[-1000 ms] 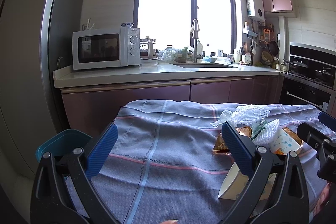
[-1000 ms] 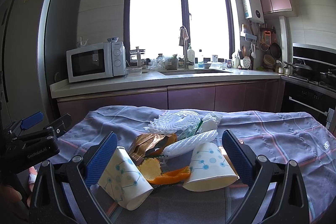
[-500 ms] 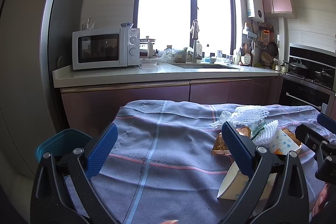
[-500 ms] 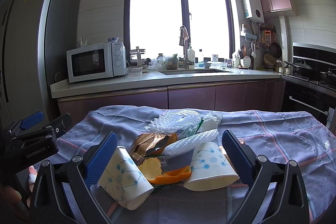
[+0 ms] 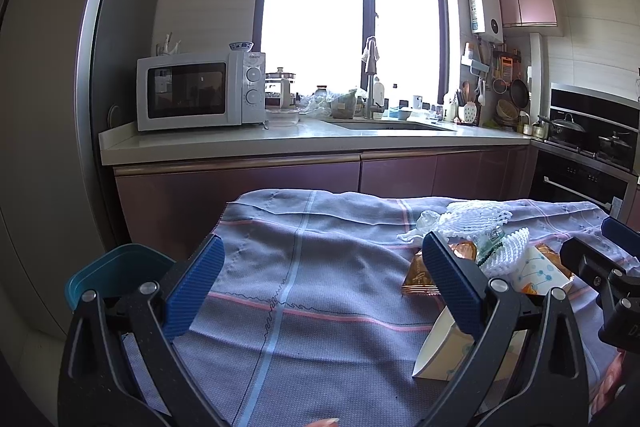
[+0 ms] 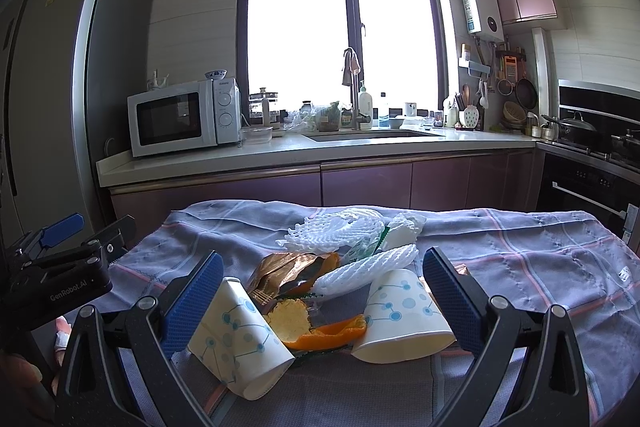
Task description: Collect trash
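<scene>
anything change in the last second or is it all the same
Almost nothing changed. Both tongs, left and right, stay open and hold nothing; the views drift only slightly. The two paper cups, orange peel and foam nets lie unmoved on the cloth.

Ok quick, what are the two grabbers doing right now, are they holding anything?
Left gripper: open, holding nothing, over the tablecloth.
Right gripper: open, holding nothing, with the paper cups and peel between its fingers.

Barely any change: the left hand-held gripper (image 5: 320,287) drifts slightly, so the paper cup (image 5: 440,355) near its right finger sits a touch further left in the left wrist view. In the right wrist view the trash pile (image 6: 320,291) shifts marginally.
</scene>
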Motion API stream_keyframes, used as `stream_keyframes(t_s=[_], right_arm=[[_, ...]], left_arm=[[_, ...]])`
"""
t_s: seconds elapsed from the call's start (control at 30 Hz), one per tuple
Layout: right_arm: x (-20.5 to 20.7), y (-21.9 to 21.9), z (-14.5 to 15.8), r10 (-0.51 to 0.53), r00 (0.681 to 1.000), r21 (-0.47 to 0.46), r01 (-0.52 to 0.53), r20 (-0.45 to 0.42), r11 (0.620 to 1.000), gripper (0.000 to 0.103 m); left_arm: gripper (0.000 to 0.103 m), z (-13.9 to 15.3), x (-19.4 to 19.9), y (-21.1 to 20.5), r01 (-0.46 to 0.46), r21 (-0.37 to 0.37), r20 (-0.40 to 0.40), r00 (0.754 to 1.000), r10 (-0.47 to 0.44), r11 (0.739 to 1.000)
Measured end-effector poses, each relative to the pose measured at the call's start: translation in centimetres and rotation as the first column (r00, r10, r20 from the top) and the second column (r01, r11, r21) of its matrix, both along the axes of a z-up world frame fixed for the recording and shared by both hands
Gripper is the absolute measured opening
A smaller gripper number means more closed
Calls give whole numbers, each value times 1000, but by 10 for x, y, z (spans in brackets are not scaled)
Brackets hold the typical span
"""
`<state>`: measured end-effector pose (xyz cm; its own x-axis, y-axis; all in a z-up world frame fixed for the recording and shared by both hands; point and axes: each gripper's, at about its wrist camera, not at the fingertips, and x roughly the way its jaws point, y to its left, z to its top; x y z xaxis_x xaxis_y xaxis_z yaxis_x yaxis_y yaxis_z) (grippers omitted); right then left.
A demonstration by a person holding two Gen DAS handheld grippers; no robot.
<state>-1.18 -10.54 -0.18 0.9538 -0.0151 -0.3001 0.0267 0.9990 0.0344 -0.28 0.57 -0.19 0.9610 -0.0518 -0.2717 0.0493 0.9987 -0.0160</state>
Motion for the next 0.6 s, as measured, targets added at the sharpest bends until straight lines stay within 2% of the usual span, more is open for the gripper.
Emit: stream_keyframes(t_s=[0.6], right_arm=[[3,-7,-5,7,1000,18,-7,-16,1000,97]], left_arm=[[97,-6,5,-4,26,2,-20,999,-26,1000]])
